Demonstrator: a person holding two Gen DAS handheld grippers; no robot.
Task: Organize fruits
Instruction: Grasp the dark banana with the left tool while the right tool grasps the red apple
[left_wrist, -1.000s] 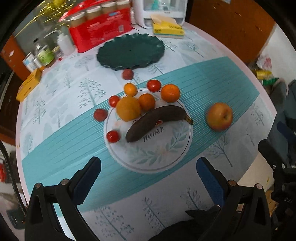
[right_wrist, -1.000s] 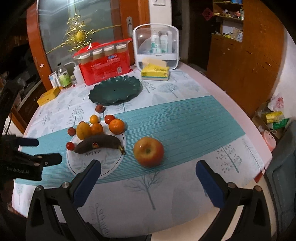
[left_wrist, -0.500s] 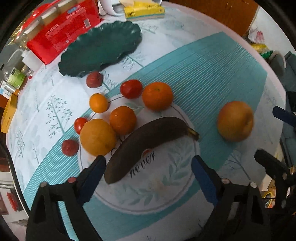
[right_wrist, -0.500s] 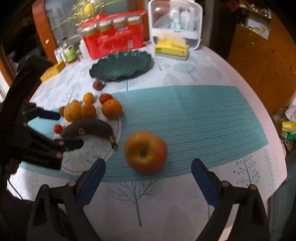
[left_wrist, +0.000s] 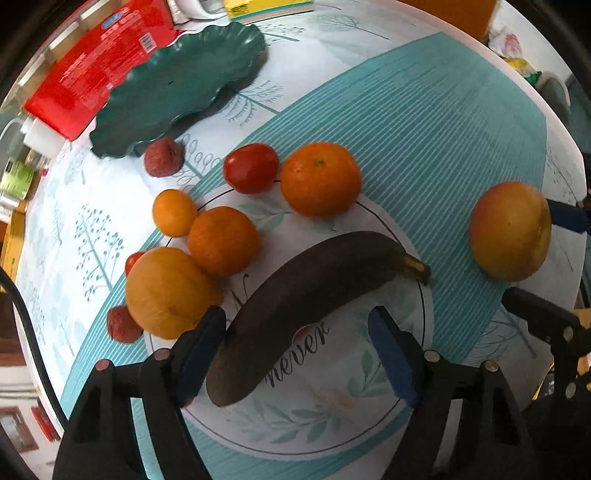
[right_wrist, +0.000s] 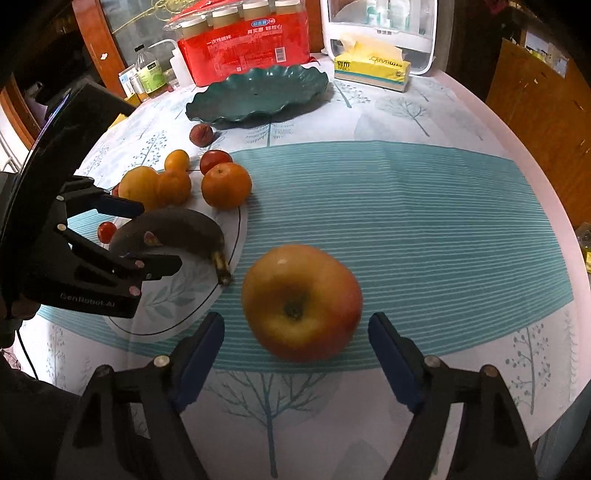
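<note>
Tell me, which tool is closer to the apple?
Right. The right tool hangs just over the apple, one finger on each side, not touching. The left tool is off at the white plate, around the dark banana.

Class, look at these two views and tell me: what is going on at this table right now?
A person is sorting fruit with a hand-held gripper in each hand. The left hand-held gripper sits over the blackened banana on the white plate, its jaws just closing, not yet pressing it. The right hand-held gripper frames the apple on the teal-striped tablecloth, its jaws likewise closing, pads still clear. Oranges and tomatoes crowd the plate's far edge; the green dish beyond holds no fruit.
</note>
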